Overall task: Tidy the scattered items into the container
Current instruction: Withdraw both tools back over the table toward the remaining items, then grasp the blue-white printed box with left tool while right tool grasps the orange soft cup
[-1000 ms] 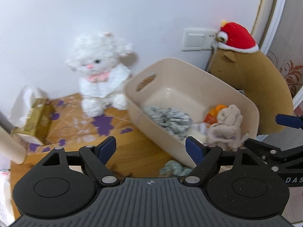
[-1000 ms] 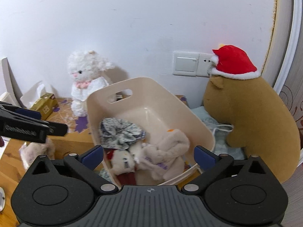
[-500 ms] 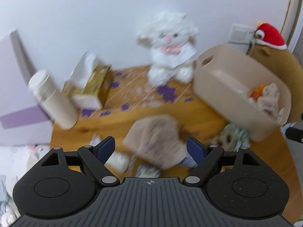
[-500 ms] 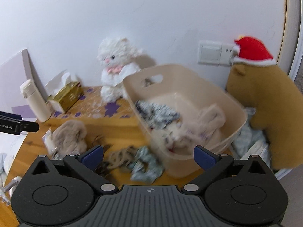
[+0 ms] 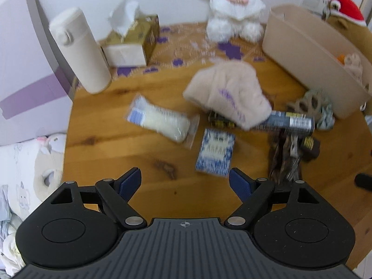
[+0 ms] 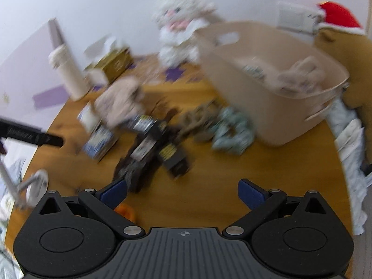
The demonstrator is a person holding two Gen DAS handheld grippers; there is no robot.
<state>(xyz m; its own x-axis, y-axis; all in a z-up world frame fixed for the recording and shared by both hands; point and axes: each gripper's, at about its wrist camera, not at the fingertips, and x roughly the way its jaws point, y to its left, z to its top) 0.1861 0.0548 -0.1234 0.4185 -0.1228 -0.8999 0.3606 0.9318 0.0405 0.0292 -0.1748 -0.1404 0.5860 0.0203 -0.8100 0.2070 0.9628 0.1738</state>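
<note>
Along the bottom of the left wrist frame, the left gripper (image 5: 185,181) hung over bare wood with its blue-tipped fingers spread wide and nothing between them. Just beyond them lay a blue-and-white patterned packet (image 5: 215,154), and to its left a clear bag of white contents (image 5: 160,121). At centre, a beige cap with purple stitching (image 5: 229,94) sat partly on top of a grey tube (image 5: 289,122), with a dark brown wrapper (image 5: 284,158) below that tube. A leopard-print scrunchie (image 5: 308,100) and a pale green one (image 5: 326,118) lay against the near wall of the beige container (image 5: 309,53) at the right edge, which already held a cream cloth item (image 5: 353,66). Farther back stood a cream flask (image 5: 80,51), a tissue box (image 5: 133,44) and a white plush toy (image 5: 234,7) by the wall.

Low in the right wrist frame (badly smeared by motion), the right gripper (image 6: 182,191) likewise had its fingers well apart and empty above the wooden table (image 6: 209,186). An orange object (image 6: 125,210) peeked out beside its left finger. Ahead lay the dark packets, possibly the same brown wrapper (image 6: 139,160), and the container (image 6: 274,107) filled the upper right, with a brown plush in a red hat (image 6: 341,34) behind it.
</note>
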